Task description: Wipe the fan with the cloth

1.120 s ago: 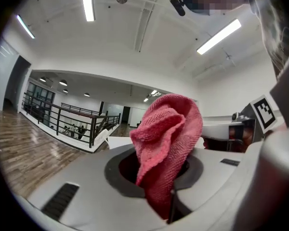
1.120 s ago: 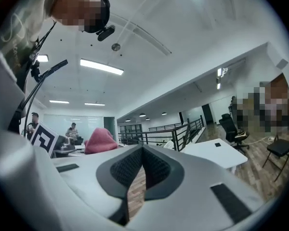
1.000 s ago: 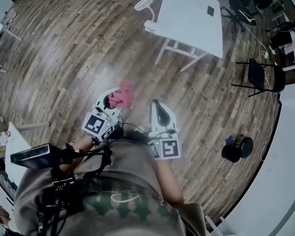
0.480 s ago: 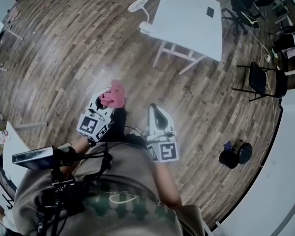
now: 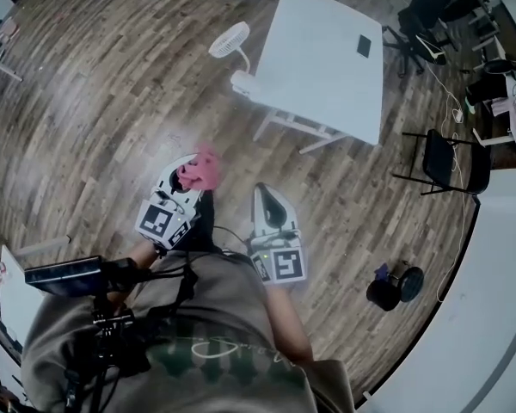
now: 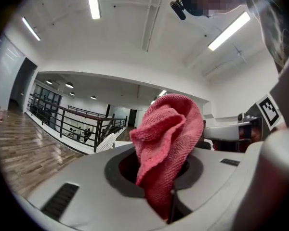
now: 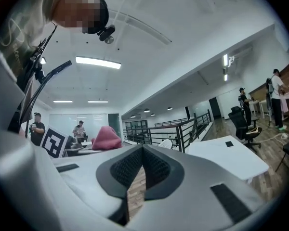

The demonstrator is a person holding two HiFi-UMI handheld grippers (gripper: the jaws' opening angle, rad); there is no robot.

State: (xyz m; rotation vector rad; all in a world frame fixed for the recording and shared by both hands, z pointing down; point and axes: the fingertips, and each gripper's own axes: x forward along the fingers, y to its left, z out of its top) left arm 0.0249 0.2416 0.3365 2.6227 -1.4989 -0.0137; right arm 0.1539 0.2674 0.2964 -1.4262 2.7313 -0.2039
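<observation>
While the left gripper (image 5: 187, 177) clamps the bunched, coarse-woven pink cloth (image 6: 166, 138), the right gripper (image 7: 142, 153) is closed and empty; the round white fan (image 5: 230, 40) stands beside the table (image 5: 318, 58).

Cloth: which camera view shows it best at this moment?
The left gripper view: the pink cloth fills mid-frame, pinched by the left gripper, its weave plain. The head view shows only a small pink bunch at that gripper's tip; the right gripper view shows just its top, small, at left.

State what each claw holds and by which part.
Left claw grips the pink cloth by its lower end, rest bunched above. Right claw: shut, empty.
</observation>
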